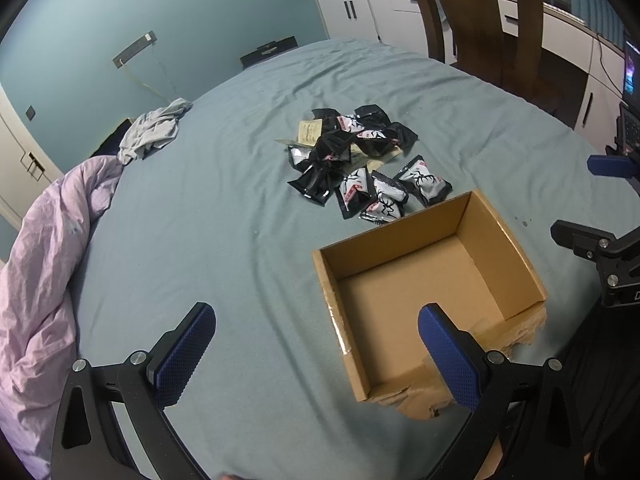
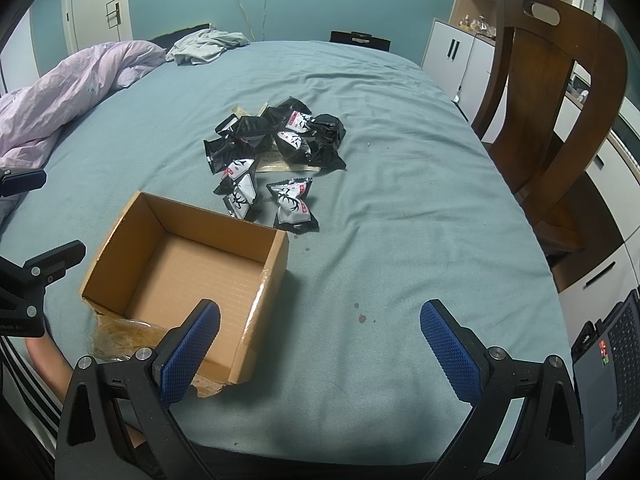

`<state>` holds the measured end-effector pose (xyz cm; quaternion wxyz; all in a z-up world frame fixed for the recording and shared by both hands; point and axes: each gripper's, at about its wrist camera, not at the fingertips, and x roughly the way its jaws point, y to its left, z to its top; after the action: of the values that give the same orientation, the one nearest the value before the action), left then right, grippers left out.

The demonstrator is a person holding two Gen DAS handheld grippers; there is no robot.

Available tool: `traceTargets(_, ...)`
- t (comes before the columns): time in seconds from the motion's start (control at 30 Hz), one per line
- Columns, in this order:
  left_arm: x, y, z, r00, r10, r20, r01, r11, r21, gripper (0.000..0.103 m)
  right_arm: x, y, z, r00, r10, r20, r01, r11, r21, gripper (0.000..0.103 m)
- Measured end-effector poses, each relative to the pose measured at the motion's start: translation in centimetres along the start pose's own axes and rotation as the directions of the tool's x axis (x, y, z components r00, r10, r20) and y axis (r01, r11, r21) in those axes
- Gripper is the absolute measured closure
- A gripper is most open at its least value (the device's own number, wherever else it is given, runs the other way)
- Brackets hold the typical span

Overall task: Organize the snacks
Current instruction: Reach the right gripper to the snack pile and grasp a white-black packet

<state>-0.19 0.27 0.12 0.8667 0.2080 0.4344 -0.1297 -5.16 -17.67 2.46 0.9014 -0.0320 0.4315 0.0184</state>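
Hovering over the bed (image 1: 208, 208), my left gripper (image 1: 316, 356) and right gripper (image 2: 320, 354) both gape wide, holding nothing. Snack packets (image 2: 276, 148) printed with antlers, their lettering illegible, lie heaped at twelve o'clock, just beyond the empty cardboard box (image 2: 120, 236).

Snack packets (image 2: 276, 160) heaped on the bed (image 2: 400, 240) behind the box (image 2: 276, 268)

Matt cardboard box (image 1: 516, 256); glossy foil snack packets (image 1: 352, 156); wrinkled cloth bedsheet (image 1: 224, 220).
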Motion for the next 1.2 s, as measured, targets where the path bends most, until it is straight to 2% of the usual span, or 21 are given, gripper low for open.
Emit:
traceTargets(0.2,0.0,0.7,0.2,1.000,-0.014,-0.007,0.014,0.999,-0.035,0.000,0.5,-0.5,0.5,1.000,0.022,-0.014,-0.022,0.999,0.025,0.002)
traceTargets(0.4,0.4,1.6,0.2,0.998,-0.055,-0.027,0.053,0.995,-0.086,0.000,2.0,-2.4,1.4,0.995,0.102,-0.019,-0.099,0.985,0.140,0.002)
traceTargets(0.57,0.9,2.4,0.2,0.996,-0.077,-0.048,0.071,0.989,-0.131,0.000,4.8,-4.3,3.1,0.981,0.189,-0.042,-0.175,0.958,0.225,0.002)
traceTargets(0.63,1.3,2.7,0.3,0.995,-0.086,-0.059,0.077,0.986,-0.147,0.000,6.4,-4.8,4.0,0.982,0.182,-0.056,-0.165,0.958,0.233,0.002)
traceTargets(0.8,2.3,3.0,0.5,0.991,-0.099,-0.086,0.085,0.984,-0.157,0.000,10.0,-4.1,5.7,0.985,0.130,-0.114,-0.112,0.981,0.156,0.002)
traceTargets(1.0,3.2,3.2,0.6,0.987,-0.117,-0.110,0.098,0.982,-0.164,0.000,13.1,-3.3,7.5,0.977,0.154,-0.150,-0.131,0.980,0.150,0.003)
traceTargets(1.2,3.7,3.3,0.7,0.983,-0.144,-0.118,0.122,0.977,-0.176,0.000,16.7,-3.2,9.1,0.972,0.136,-0.193,-0.108,0.983,0.147,0.017)
